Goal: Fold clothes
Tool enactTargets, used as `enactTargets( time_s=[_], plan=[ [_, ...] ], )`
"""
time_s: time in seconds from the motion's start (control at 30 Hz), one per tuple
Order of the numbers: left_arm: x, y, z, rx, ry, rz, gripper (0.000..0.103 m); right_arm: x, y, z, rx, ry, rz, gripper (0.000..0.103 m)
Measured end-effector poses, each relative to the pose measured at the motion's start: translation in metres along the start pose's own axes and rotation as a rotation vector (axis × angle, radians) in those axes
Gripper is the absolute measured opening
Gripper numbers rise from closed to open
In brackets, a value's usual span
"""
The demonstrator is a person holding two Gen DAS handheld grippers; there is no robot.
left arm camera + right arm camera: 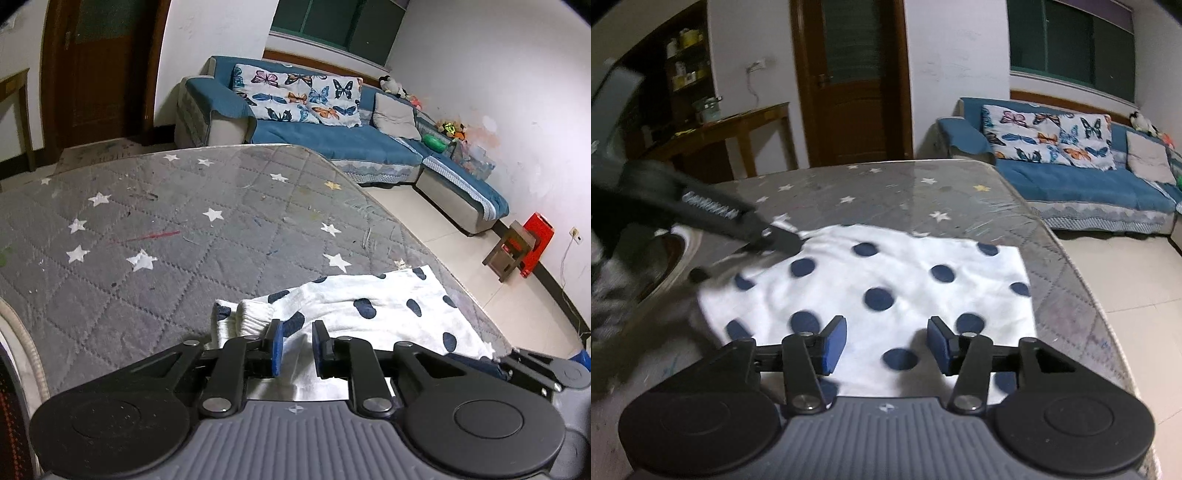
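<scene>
Here one white garment with navy dots (886, 280) lay near the front corner of the grey star-print mattress (166, 229), one ribbed cuff (255, 314) showing at its left end in the left wrist view. Two tongs were in view. The left tongs (297, 347) hung low over the garment, jaws parted by a narrow gap, white cloth seen between the pads (276, 345); gripping or not, could not tell. The right tongs (886, 343) were wide open over the garment's near edge, holding nothing. In the right wrist view the left tongs (783, 240) were blurred at the garment's far-left corner. Behind: one blue sofa (1071, 177), two butterfly cushions (1045, 138), one grey cushion (395, 116), one wooden door (853, 81).
</scene>
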State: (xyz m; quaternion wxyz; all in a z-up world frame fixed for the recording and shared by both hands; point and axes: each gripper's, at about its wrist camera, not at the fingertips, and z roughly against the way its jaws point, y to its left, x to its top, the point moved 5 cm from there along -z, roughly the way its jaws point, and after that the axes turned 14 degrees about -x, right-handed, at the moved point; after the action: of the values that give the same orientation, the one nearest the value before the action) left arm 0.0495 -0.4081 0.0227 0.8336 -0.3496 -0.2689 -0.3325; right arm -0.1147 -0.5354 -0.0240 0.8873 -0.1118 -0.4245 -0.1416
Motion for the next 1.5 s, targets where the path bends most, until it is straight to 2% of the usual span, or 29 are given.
enactTargets(
  time_s=[0.23, 0.33, 0.4, 0.47, 0.63, 0.87, 0.9, 1.13, 1.2, 1.27, 1.4, 1.5],
  plan=[
    [-0.002, 0.001, -0.005, 0.011, 0.006, -0.014, 0.02, -0.004, 0.014, 0.009, -0.013, -0.021, 0.065, 0.053],
    [-0.001, -0.003, 0.001, 0.004, -0.006, -0.022, 0.028, 0.004, 0.017, 0.013, -0.007, -0.043, 0.063, 0.059],
    [0.0, -0.006, 0.006, -0.002, -0.018, -0.025, 0.036, 0.01, 0.021, 0.013, 0.0, -0.057, 0.054, 0.059],
    [0.001, -0.008, 0.011, 0.004, -0.033, -0.039, 0.039, 0.014, 0.025, 0.011, 0.012, -0.065, 0.042, 0.06],
    [0.005, 0.0, 0.022, 0.032, -0.07, -0.059, 0.039, 0.019, 0.041, 0.001, 0.04, -0.063, 0.049, 0.06],
    [0.002, 0.025, 0.012, 0.086, -0.042, -0.029, 0.038, 0.018, 0.051, -0.017, 0.042, -0.025, 0.065, 0.06],
    [0.0, 0.027, 0.01, 0.087, -0.038, -0.023, 0.04, 0.018, 0.052, -0.016, 0.041, -0.026, 0.067, 0.06],
    [-0.001, 0.033, 0.012, 0.073, -0.05, -0.011, 0.041, 0.038, 0.053, -0.013, 0.048, -0.074, 0.058, 0.06],
    [-0.002, 0.034, 0.012, 0.07, -0.05, -0.006, 0.041, 0.043, 0.053, -0.022, 0.048, -0.068, 0.046, 0.059],
    [-0.003, 0.036, 0.012, 0.067, -0.05, -0.001, 0.041, 0.045, 0.051, -0.035, 0.04, -0.046, 0.039, 0.053],
    [-0.005, 0.039, 0.012, 0.061, -0.049, 0.007, 0.041, 0.041, 0.048, -0.052, 0.053, 0.005, 0.005, 0.054],
    [-0.006, 0.038, 0.015, 0.062, -0.052, 0.006, 0.043, 0.042, 0.048, -0.046, 0.042, -0.015, 0.017, 0.054]
  ],
)
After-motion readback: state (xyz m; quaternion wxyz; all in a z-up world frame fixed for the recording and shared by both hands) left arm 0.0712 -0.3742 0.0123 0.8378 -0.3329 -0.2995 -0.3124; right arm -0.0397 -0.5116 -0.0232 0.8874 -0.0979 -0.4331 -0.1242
